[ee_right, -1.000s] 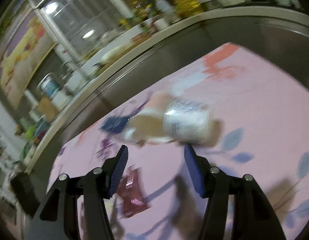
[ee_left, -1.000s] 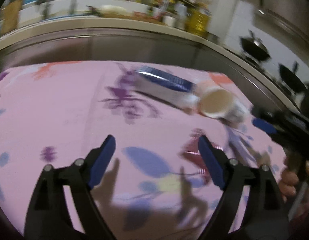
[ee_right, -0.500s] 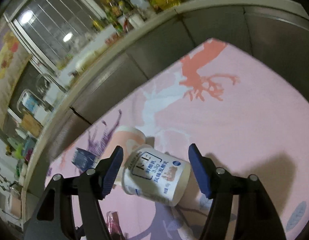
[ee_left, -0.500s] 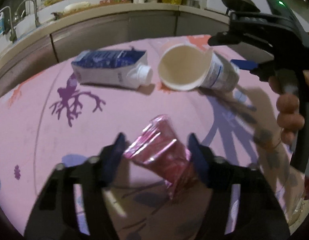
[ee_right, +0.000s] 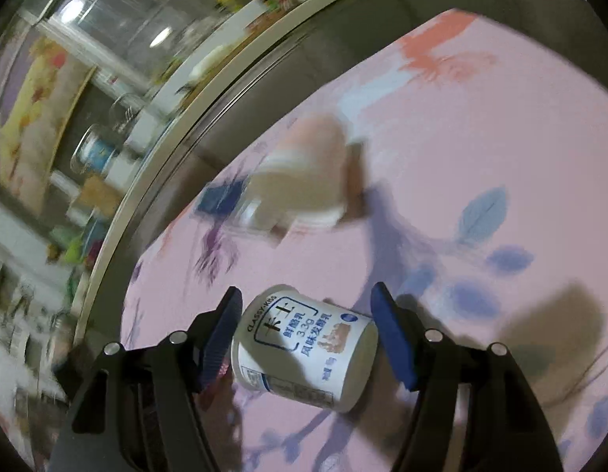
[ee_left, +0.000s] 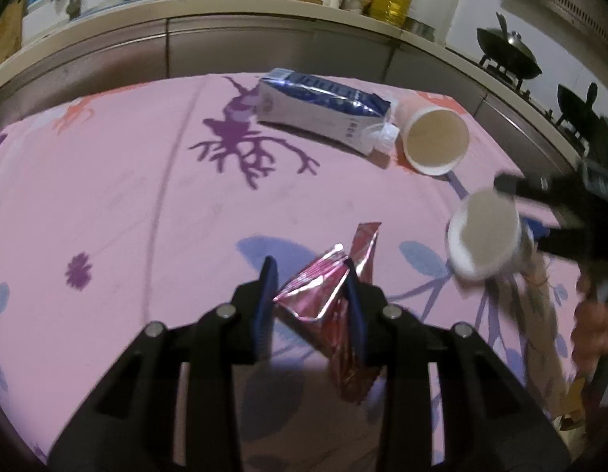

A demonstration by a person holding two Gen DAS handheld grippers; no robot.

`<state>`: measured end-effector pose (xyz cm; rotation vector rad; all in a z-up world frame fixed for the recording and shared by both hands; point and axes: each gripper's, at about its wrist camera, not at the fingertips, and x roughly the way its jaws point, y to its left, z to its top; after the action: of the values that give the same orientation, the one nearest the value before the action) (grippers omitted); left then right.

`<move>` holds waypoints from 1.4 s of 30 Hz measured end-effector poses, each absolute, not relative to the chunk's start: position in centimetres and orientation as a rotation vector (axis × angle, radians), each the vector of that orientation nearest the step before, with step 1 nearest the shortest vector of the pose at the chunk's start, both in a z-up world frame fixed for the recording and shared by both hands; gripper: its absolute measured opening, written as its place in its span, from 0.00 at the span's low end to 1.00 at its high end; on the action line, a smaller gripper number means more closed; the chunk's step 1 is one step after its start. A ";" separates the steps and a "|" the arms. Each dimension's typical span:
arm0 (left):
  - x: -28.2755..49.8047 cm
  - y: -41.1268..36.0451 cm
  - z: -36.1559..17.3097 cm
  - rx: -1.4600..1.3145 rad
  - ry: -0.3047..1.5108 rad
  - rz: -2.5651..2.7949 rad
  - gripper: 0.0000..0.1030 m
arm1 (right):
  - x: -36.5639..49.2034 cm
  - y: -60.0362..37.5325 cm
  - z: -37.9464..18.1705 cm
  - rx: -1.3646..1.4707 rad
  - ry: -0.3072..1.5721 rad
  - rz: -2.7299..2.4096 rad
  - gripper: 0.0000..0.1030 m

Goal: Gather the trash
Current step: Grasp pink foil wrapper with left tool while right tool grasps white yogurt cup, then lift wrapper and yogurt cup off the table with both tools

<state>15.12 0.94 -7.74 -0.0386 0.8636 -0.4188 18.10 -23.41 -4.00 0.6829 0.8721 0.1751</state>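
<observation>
A crumpled red foil wrapper stands bunched up between the blue pads of my left gripper. Its jaws are closing and both pads press the foil. In the right wrist view a white yogurt cup lies sideways between the pads of my right gripper, rim against one pad, base against the other, a little above the pink cloth. The left wrist view shows that same cup at the right, blurred, held in the black fingers. A blue milk carton and a tan paper cup lie farther back.
The pink flowered tablecloth covers the table, which ends at a steel kitchen counter crowded with bottles. Black woks sit on a stove at the right. A person's hand grips the right tool at the table's right edge.
My left jaws narrowed onto the red wrapper and crumpled it upward. The right gripper drew the yogurt cup away from the tan cup, nearer and off the cloth.
</observation>
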 end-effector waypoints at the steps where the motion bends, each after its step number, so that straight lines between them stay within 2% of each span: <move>1: 15.0 1.2 -7.7 -0.040 0.863 -0.420 0.31 | 17.9 -22.5 -4.0 0.670 0.877 0.202 0.63; 4: 14.6 1.4 -7.6 -0.040 0.867 -0.427 0.31 | 17.1 -18.9 -3.6 0.554 0.865 0.256 0.64; 7: 14.1 1.5 -7.6 -0.026 0.866 -0.420 0.31 | 16.3 -17.4 -2.7 0.451 0.827 0.217 0.73; 13: 13.5 1.0 -7.9 -0.016 0.867 -0.413 0.31 | 11.7 -15.0 -1.7 0.277 0.709 0.164 0.78; 20: 12.2 -0.4 -8.6 0.015 0.872 -0.426 0.31 | 8.3 -13.5 -6.3 0.112 0.755 0.104 0.78; 24: 11.6 -1.0 -8.7 0.035 0.866 -0.429 0.31 | 8.3 -14.2 -6.7 0.150 0.743 0.126 0.78; 28: 11.5 -1.3 -8.4 0.036 0.869 -0.435 0.31 | 8.6 -14.8 -7.1 0.170 0.769 0.149 0.67; 30: 11.4 -1.6 -8.2 0.048 0.862 -0.441 0.31 | 8.5 -15.0 -6.9 0.159 0.775 0.172 0.66; 32: 11.4 -2.2 -7.8 0.052 0.863 -0.461 0.31 | 8.2 -15.5 -6.4 0.169 0.745 0.202 0.53; 36: 11.4 -3.9 -6.7 0.057 0.854 -0.517 0.31 | 7.9 -18.0 -4.9 0.235 0.691 0.217 0.53; 40: 11.2 -5.8 -6.2 0.071 0.840 -0.543 0.31 | 8.7 -20.2 -5.2 0.274 0.718 0.215 0.53; 42: 11.0 -6.6 -6.4 0.082 0.846 -0.552 0.31 | 8.9 -20.6 -5.6 0.275 0.753 0.215 0.58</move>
<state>11.00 -6.56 -6.36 0.0825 0.8461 -0.5520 8.93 -20.62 -5.62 0.2747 0.7531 0.2155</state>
